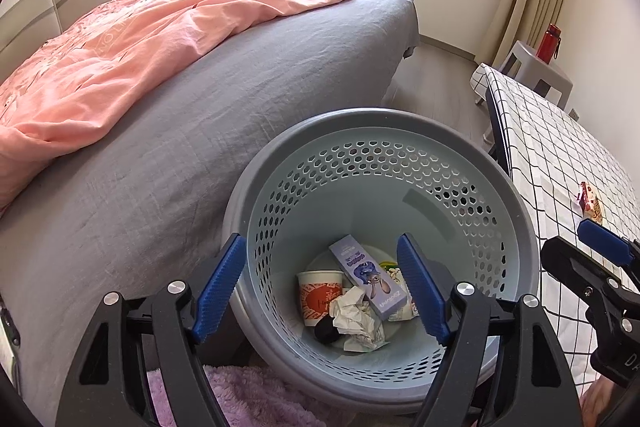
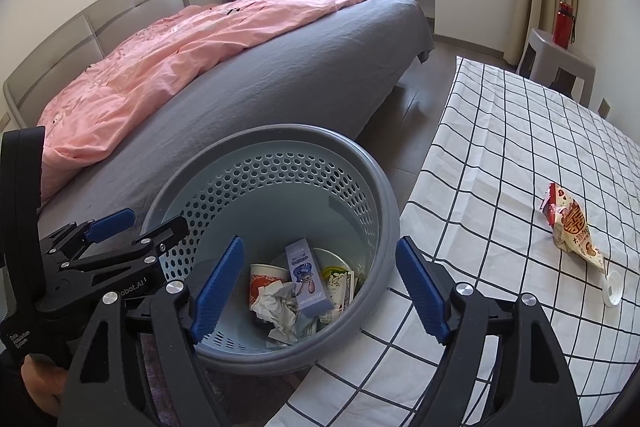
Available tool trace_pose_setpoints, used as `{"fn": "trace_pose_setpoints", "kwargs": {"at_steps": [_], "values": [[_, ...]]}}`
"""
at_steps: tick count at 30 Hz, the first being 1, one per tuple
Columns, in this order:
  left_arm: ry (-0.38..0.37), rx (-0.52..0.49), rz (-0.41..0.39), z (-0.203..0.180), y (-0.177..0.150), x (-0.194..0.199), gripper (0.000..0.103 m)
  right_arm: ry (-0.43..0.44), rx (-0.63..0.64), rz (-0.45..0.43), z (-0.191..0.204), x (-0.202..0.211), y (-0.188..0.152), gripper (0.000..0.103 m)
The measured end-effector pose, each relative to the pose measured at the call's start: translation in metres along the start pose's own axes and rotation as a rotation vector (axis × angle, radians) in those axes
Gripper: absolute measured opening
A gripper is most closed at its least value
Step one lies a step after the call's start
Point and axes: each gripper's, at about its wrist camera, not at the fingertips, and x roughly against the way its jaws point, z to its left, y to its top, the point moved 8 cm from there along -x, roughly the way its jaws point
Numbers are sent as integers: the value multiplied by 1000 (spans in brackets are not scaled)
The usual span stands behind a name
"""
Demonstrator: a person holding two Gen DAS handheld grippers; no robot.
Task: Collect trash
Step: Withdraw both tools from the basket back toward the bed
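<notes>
A grey perforated bin [image 1: 496, 163] [image 2: 384, 195] stands on the floor between the bed and the table. Inside lie a purple box [image 1: 370, 277] [image 2: 306, 275], a paper cup [image 1: 318, 297] [image 2: 262, 281] and crumpled paper [image 1: 354, 317] [image 2: 276, 307]. My left gripper [image 1: 322, 287] is open and empty, held over the bin; it also shows in the right wrist view [image 2: 136, 225]. My right gripper [image 2: 318, 289] is open and empty over the bin's right rim; it also shows in the left wrist view [image 1: 576, 245]. A red-and-cream snack wrapper [image 2: 572, 227] [image 1: 590, 201] and a small white lid [image 2: 612, 289] lie on the checked tablecloth [image 2: 500, 155].
A bed [image 1: 192, 99] with grey sheet and pink duvet [image 1: 140, 47] fills the left. A grey stool [image 2: 560, 63] with a red bottle [image 2: 564, 25] stands at the far right by the curtains. A purple fuzzy rug [image 1: 248, 395] lies under the bin's near side.
</notes>
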Motion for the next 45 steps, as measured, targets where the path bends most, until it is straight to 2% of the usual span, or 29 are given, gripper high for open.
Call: {"fn": "trace_pose_setpoints", "kwargs": {"at_steps": [7,20,45], "values": [[-4,-17,-15,-11,-2,12,76,-11,-30,-22,-15,17,-6,88],[-59,-86,-21,-63,-16,31,76,-69,-103,-48,-66,53,-25,90],[-212,-268,7,-218,-36,36,76,-300,-279,-29,-231,115,-87,92]]}}
